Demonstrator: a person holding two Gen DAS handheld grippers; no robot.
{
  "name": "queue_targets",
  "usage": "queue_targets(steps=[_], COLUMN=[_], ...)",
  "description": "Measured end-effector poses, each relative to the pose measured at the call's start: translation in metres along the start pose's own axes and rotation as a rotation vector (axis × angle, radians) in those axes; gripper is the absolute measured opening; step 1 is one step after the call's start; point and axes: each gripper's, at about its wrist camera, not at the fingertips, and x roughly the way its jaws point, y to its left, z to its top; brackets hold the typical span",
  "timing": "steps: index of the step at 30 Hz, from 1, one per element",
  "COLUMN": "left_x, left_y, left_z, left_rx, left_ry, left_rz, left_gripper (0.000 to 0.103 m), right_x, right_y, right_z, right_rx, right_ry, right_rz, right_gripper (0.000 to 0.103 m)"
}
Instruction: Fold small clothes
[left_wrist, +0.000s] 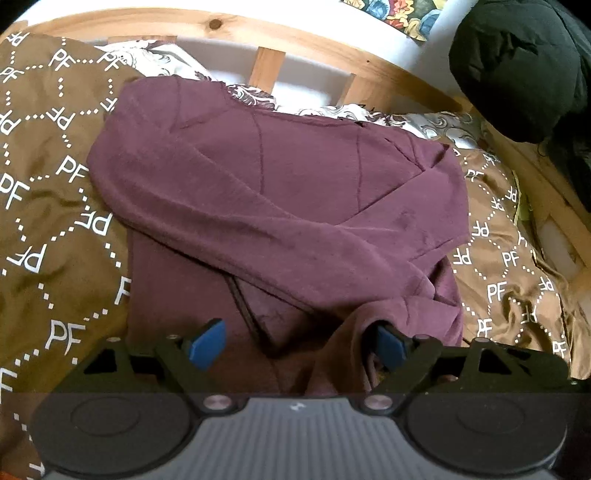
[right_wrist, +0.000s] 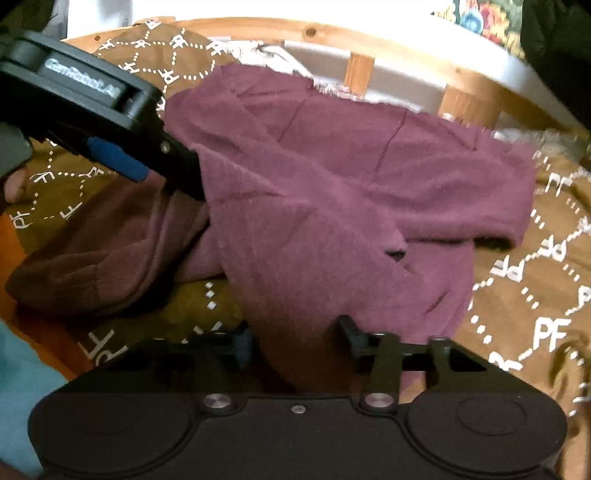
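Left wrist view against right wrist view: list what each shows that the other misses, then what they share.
Only the left wrist view: a black bundle beyond the bed frame, and a fold of cloth draped over one blue pad of the left gripper. Only the right wrist view: the left gripper from outside, and the right gripper around a fold. Both: the maroon sweater on the brown bedspread, and the wooden bed frame.

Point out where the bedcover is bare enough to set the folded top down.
Bare brown bedcover lies left of the maroon top, toward the wooden bed frame, with a narrower strip on its right. The middle is crowded: the top spreads there, with both grippers at its near edge.
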Motion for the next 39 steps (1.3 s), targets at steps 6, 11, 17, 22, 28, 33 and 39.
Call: queue_targets(steps=[6,11,17,22,28,33,39], left_x=[-0.002,-0.002,-0.004,0.001,0.002,-0.002,-0.027], left_y=[-0.006,-0.023,-0.051,-0.069,-0.077,-0.081,-0.075], left_z=[-0.003,-0.012,-0.029,-0.048,-0.061,-0.066,-0.073], left_rx=[0.035,0.138,0.291,0.384,0.443,0.485,0.558], left_ry=[-0.017,-0.032,-0.047,-0.017,-0.013,-0.042,-0.159], left_rz=[0.008,0.035,0.091,0.13,0.208,0.261,0.457], left_gripper=[0.088,0.088,0.088,0.084,0.084,0.081,0.042], right_x=[-0.028,-0.042,-0.05,-0.059,-0.066,-0.065,-0.064], right_y=[-0.011,-0.039,-0.061,-0.066,-0.071,-0.074,-0.074], right_z=[0.007,0.028,0.06,0.074,0.072,0.066,0.064], right_rx=[0.01,0.093,0.069,0.079,0.103,0.134,0.12], right_ry=[-0.127,-0.192,-0.221,-0.261,-0.27,-0.261,-0.241], right_rz=[-0.046,-0.02,0.027,0.047,0.046,0.051,0.034], right_gripper=[0.005,0.005,0.005,0.005,0.005,0.005,0.005])
